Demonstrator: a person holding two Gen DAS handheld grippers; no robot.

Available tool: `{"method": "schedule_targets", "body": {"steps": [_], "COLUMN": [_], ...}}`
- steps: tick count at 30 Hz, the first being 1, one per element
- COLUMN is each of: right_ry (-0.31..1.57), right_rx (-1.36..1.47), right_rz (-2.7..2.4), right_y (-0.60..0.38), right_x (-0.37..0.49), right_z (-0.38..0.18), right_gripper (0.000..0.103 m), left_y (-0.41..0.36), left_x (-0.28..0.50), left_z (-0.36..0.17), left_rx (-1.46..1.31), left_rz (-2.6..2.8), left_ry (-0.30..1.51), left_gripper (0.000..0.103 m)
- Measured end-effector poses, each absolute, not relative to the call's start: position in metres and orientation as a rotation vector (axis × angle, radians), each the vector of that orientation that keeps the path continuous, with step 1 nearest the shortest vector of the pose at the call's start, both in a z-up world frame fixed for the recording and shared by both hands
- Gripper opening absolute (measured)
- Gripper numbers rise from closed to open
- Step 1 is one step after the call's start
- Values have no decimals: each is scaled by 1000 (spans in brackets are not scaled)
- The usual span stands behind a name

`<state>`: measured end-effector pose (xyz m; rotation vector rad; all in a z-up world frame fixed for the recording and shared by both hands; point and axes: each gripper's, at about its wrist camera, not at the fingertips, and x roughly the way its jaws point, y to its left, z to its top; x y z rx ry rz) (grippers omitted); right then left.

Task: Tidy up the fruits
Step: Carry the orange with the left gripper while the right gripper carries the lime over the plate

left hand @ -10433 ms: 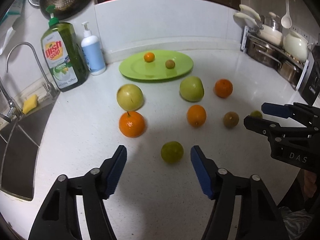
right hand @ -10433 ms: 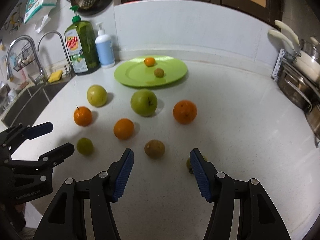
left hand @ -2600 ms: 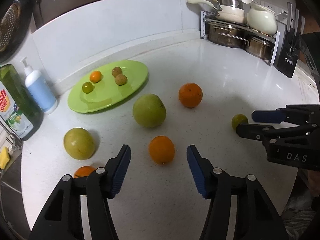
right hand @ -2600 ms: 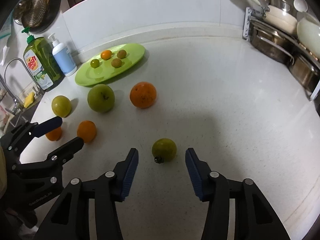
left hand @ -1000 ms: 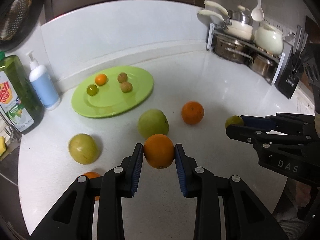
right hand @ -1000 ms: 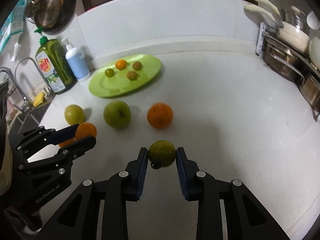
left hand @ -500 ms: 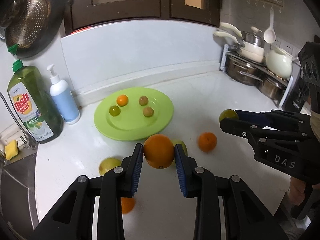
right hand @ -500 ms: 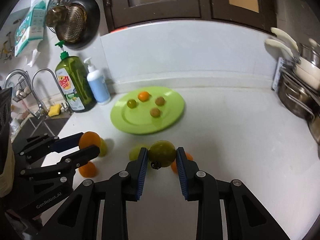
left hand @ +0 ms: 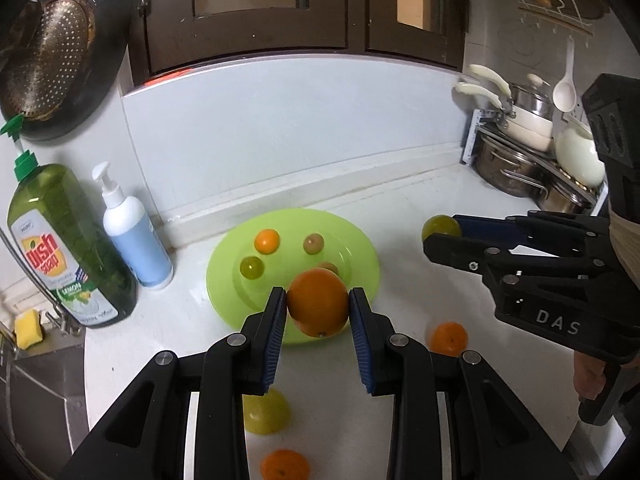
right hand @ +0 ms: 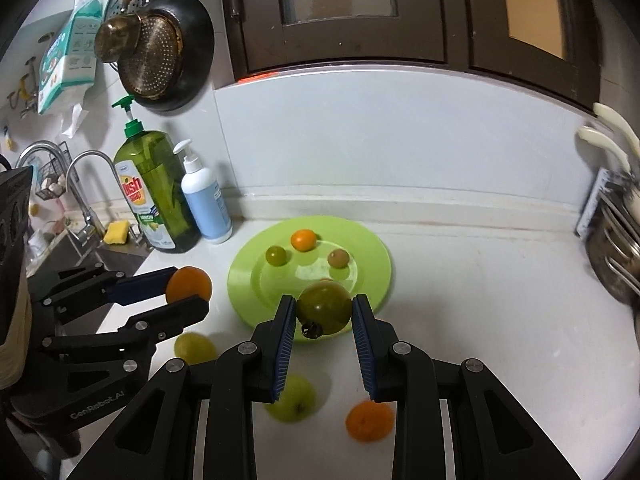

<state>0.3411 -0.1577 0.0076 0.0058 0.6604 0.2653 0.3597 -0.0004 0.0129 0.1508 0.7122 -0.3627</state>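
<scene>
Holding four small fruits, the green plate (left hand: 362,258) lies below the left tool (left hand: 318,308) clamping an orange (left hand: 318,304) and the right tool (right hand: 323,312) clamping a green fruit (right hand: 324,306).

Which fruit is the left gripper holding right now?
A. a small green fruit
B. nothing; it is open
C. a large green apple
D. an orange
D: in the left wrist view, the left gripper is shut on an orange, raised in front of the green plate.

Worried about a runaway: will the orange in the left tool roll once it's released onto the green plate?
Probably: the orange is round, and the green plate looks smooth and glossy. Its raised rim may stop it.
</scene>
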Motion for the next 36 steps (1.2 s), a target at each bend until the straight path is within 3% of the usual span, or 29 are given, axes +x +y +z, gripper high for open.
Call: {"method": "schedule_targets", "body": {"steps": [36], "right_ry": [973], "right_rx": [-10], "right_rz": [332], "right_y": [-157], "right_x": [508], "right_z": [-81], "right_gripper": [30], "left_y": [-10], "left_x": [508], "left_z": [-71], "left_rx": [134], "left_rz": [-372], "left_ry": [993], "left_gripper": [32]}}
